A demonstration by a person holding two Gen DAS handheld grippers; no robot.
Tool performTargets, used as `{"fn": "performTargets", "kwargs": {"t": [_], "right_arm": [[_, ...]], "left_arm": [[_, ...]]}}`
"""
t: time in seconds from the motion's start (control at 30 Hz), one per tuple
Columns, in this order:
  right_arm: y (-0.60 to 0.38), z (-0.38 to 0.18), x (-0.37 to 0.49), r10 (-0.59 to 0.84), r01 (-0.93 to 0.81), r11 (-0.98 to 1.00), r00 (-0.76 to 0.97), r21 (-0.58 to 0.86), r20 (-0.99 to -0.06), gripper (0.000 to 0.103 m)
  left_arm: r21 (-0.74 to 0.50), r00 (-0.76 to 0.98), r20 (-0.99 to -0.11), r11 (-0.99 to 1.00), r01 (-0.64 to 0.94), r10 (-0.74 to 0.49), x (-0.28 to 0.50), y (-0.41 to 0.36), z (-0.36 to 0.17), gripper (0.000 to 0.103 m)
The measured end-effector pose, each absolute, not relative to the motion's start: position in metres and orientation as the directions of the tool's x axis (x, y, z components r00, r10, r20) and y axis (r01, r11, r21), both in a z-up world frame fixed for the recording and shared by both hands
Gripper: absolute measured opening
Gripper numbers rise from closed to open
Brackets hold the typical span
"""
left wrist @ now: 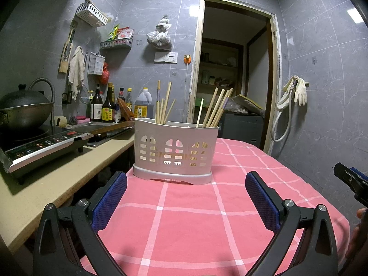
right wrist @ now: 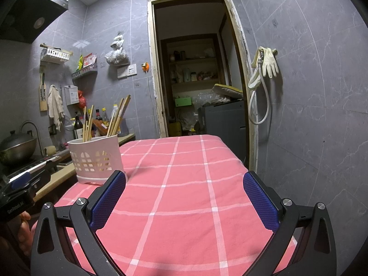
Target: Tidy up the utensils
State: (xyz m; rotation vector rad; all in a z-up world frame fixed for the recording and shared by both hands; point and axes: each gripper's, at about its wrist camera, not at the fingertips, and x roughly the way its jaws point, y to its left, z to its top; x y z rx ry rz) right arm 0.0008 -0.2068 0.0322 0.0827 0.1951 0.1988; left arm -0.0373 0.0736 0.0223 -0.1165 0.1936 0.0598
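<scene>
So, table: pink checked cloth point(left wrist: 184, 218) covers it.
Holder: white basket point(left wrist: 176, 151) of chopsticks point(left wrist: 164, 105) stands on the cloth's left edge.
Room: grey tile walls, open doorway point(right wrist: 197, 69).
Claws: left gripper point(left wrist: 186, 197) and right gripper point(right wrist: 184, 197), both spread wide, holding nothing.

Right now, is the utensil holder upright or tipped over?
Upright. The white utensil holder sits flat on its grey base on the pink checked tablecloth, with chopsticks standing out of its top.

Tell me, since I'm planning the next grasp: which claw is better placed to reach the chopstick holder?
Left. The white holder sits straight ahead of the open left claw; for the open right claw it stands off to the left.
</scene>
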Motion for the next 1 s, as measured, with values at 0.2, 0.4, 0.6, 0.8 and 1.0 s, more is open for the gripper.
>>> {"fn": "performTargets", "kwargs": {"t": [0.2,0.4,0.6,0.8,1.0], "right_arm": [[-0.2068,0.0322,0.0007,0.203,-0.187,0.977,0.962,0.102,-0.185,0.103],[-0.2068,0.0322,0.0009,0.204,-0.188,0.977,0.961,0.102,-0.185,0.103],[-0.2071,0.0321,0.0008,0.203,-0.187,0.977,0.961,0.102,-0.185,0.103],[-0.2069,0.0323,0.0008,0.204,-0.187,0.977,0.961,0.102,-0.185,0.103],[-0.2074,0.0322,0.0009,0.203,-0.187,0.977,0.961,0.103,-0.186,0.103]], "left_arm": [[-0.111,0.979,-0.199,0.991,-0.071,0.047,-0.0359,0.0734,0.0219,0.101],[-0.111,0.979,-0.200,0.991,-0.070,0.046,-0.0344,0.0740,0.0206,0.101],[-0.111,0.979,-0.200,0.991,-0.070,0.046,-0.0340,0.0735,0.0205,0.101],[-0.111,0.979,-0.201,0.991,-0.070,0.046,-0.0340,0.0732,0.0206,0.101],[-0.111,0.978,-0.201,0.991,-0.070,0.047,-0.0342,0.0733,0.0211,0.101]]}}
